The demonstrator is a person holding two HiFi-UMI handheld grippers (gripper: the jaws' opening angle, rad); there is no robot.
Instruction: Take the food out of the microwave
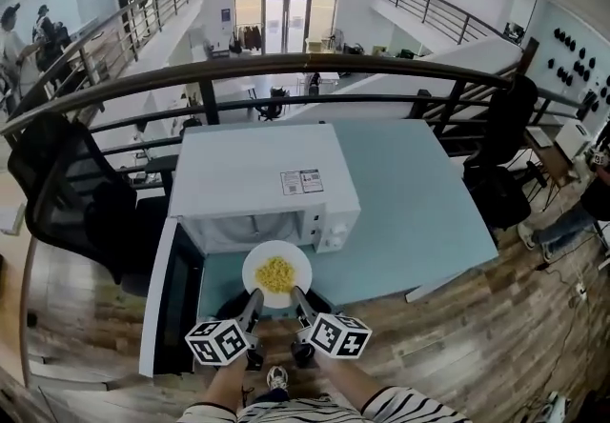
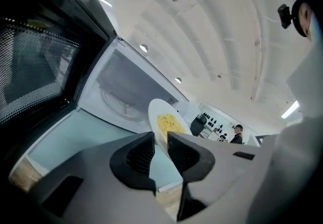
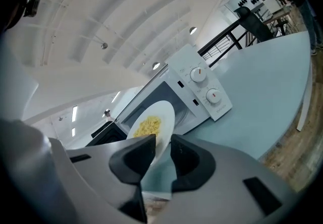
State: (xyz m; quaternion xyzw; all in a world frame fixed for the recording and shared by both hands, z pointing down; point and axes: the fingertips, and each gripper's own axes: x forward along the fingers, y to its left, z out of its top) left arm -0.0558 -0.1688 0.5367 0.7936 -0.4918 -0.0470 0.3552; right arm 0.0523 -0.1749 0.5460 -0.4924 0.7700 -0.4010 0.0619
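A white plate [image 1: 290,295] of yellow food [image 1: 275,272] hangs just in front of the open white microwave [image 1: 257,178], above the light blue table [image 1: 419,211]. My left gripper [image 1: 255,296] is shut on the plate's near-left rim, and my right gripper [image 1: 297,294] is shut on its near-right rim. In the left gripper view the plate [image 2: 157,111] runs edge-on between the left gripper's [image 2: 160,146] pads, with the empty cavity [image 2: 118,94] behind. In the right gripper view the plate's [image 3: 164,114] rim sits in the right gripper [image 3: 162,148], in front of the microwave [image 3: 202,89].
The microwave door [image 1: 172,297] stands swung open to the left, past the table's front edge. A black office chair [image 1: 71,202] is at the left and a dark railing [image 1: 286,69] runs behind the table. Wooden floor [image 1: 457,335] lies around.
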